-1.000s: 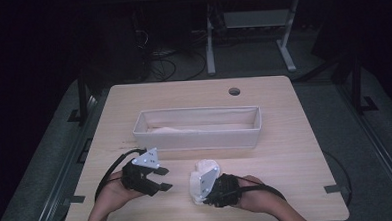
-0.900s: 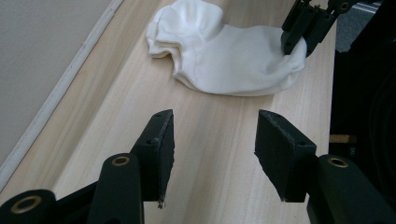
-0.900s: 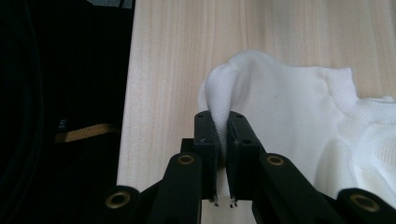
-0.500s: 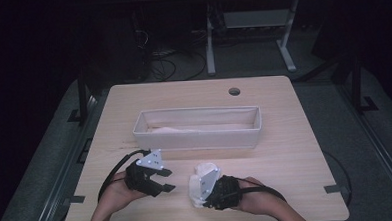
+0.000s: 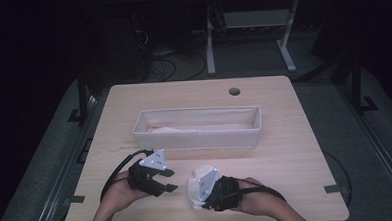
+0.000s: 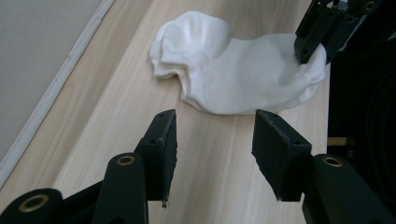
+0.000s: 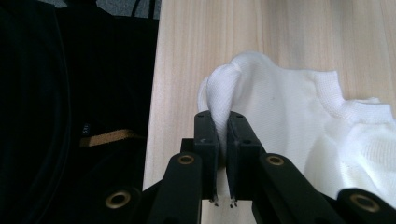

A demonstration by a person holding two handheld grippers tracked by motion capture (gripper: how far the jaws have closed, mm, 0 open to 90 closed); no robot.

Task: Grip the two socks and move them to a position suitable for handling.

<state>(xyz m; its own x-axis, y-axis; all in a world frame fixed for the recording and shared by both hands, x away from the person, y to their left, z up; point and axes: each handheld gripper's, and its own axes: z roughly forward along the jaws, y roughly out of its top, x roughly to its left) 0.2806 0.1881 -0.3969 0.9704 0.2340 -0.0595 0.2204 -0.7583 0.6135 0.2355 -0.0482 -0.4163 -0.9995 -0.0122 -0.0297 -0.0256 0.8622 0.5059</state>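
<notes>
A white sock (image 5: pixel 193 184) lies crumpled on the wooden table (image 5: pixel 286 156) near its front edge. My right gripper (image 5: pixel 204 202) comes in from the right and is shut on one end of the sock (image 7: pixel 289 107), a fold of fabric pinched between its pads (image 7: pixel 222 126). My left gripper (image 5: pixel 169 180) sits just left of the sock, jaws open with nothing between them. In the left gripper view the sock (image 6: pixel 233 79) lies a short way beyond the open jaws (image 6: pixel 215 135), and the right gripper (image 6: pixel 310 44) clamps its far end.
A long white fabric bin (image 5: pixel 198 139) stands across the middle of the table, with pale cloth (image 5: pixel 170 129) lying inside at its left. A round cable hole (image 5: pixel 234 91) sits near the far edge. Bare wood lies to the right of the hands.
</notes>
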